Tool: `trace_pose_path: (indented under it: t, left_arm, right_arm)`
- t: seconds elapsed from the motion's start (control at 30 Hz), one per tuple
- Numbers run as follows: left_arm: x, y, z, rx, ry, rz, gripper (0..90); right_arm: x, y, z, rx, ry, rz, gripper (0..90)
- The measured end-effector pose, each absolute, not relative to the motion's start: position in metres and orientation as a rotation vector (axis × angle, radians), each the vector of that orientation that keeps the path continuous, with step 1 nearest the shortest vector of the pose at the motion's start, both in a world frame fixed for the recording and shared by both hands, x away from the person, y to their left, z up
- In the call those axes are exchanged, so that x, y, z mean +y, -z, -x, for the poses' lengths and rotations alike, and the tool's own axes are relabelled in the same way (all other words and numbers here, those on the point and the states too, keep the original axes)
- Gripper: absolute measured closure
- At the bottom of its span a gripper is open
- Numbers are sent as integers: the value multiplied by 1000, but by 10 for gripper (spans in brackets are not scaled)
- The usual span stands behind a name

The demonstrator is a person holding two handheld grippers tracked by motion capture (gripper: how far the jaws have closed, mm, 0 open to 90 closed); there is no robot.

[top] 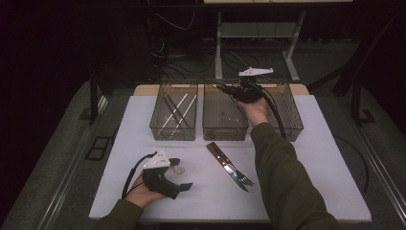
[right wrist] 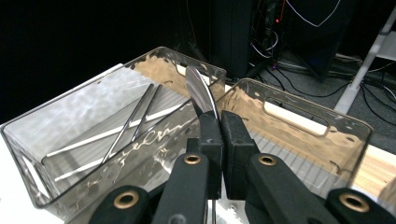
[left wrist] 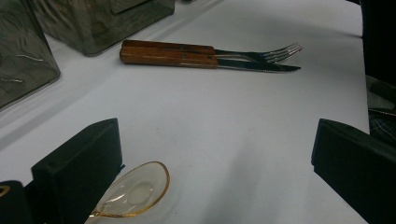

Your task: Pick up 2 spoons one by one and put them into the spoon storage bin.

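Note:
My right gripper (top: 224,88) hovers over the middle clear bin (top: 225,130) at the back of the table. In the right gripper view my right gripper (right wrist: 219,119) is shut on a thin silver metal utensil (right wrist: 200,91) that sticks up past the tips. My left gripper (top: 183,175) rests at the front left with its jaws wide open. A clear glass spoon with a gold rim (left wrist: 135,191) lies on the white table beside the inner face of one jaw of my left gripper (left wrist: 210,140). A wooden-handled knife (left wrist: 259,66) and fork (left wrist: 280,50) lie side by side ahead.
Three clear bins stand in a row at the back. The left bin (top: 154,125) holds thin sticks (top: 176,110); a right bin (top: 293,122) stands beyond my right forearm. The knife and fork pair (top: 229,166) lies mid-table. The bin with sticks (right wrist: 70,121) is left of the jaws.

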State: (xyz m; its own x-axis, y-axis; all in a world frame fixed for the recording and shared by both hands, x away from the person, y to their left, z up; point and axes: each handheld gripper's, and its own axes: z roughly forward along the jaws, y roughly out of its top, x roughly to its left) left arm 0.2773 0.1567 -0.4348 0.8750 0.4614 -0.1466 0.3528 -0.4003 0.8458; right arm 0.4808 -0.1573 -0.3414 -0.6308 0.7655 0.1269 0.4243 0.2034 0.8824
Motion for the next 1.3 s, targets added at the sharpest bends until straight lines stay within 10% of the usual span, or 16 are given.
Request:
trace_pose_path:
  t: [1.0, 1.3]
  left_arm:
    - [155, 435, -277, 581, -123, -2038, 3]
    - [155, 435, -277, 585, -120, -2037, 3]
  right_arm:
    - [-135, 381, -497, 2230, -1256, -1154, 871]
    - [-143, 376, -494, 2224, -1284, -1189, 660]
